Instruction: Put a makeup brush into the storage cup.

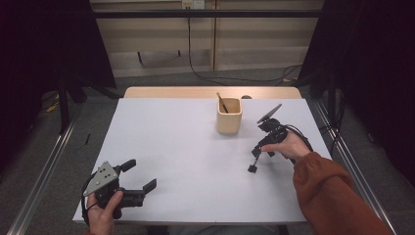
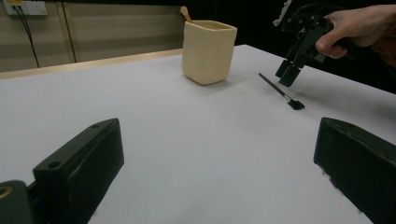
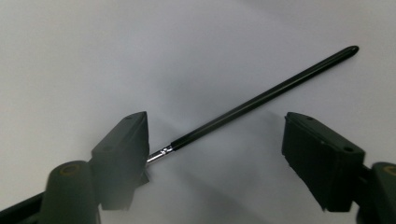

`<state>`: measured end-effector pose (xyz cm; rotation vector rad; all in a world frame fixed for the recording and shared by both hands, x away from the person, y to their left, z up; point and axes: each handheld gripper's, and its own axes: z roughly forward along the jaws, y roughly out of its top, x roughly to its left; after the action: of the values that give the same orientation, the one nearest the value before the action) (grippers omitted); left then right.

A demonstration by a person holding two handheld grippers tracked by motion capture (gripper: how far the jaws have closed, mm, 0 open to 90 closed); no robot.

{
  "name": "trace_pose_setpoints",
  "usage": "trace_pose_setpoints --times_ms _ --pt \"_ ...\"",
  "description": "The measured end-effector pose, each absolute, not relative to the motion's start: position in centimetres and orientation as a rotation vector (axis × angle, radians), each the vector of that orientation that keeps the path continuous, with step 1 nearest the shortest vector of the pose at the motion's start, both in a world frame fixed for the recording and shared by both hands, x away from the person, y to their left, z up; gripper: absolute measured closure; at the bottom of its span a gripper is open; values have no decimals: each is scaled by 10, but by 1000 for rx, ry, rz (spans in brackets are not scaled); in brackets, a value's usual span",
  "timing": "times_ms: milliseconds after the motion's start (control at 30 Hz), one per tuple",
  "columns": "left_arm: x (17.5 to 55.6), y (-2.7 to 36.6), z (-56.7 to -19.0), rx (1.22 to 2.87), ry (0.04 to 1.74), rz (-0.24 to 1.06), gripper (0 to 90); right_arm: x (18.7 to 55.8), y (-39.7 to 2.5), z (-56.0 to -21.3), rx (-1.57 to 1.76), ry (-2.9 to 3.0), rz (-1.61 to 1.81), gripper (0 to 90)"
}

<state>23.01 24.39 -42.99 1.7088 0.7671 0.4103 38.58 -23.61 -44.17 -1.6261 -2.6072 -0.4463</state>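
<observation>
right tool (image 3: pixel 215 140) hangs spread wide over a black brush (image 3: pixel 261 98) lying near the table's (image 1: pixel 171 147) right edge, grabbing nothing; left tool (image 1: pixel 139 178) also released

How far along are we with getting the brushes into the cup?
Done: one brush already stands in the cream cup. In hand: the right gripper hovers open over the black brush lying on the table, jaws either side of it, not yet closed. Left: grip it, lift it and drop it in the cup. The left gripper waits open near the table's front edge.
</observation>
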Motion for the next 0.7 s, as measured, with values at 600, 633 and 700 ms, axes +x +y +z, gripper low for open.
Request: trace_pose_setpoints --times_ms 600,633,700 --pt "231 245 -431 1706 777 408 13 390 -226 -452 -1749 -2524 -317 403" --pt "231 245 -431 1706 778 411 14 390 -225 -452 -1756 -2525 -310 401" --pt "231 245 -431 1710 778 413 14 389 -220 -452 -1771 -2551 -283 410"
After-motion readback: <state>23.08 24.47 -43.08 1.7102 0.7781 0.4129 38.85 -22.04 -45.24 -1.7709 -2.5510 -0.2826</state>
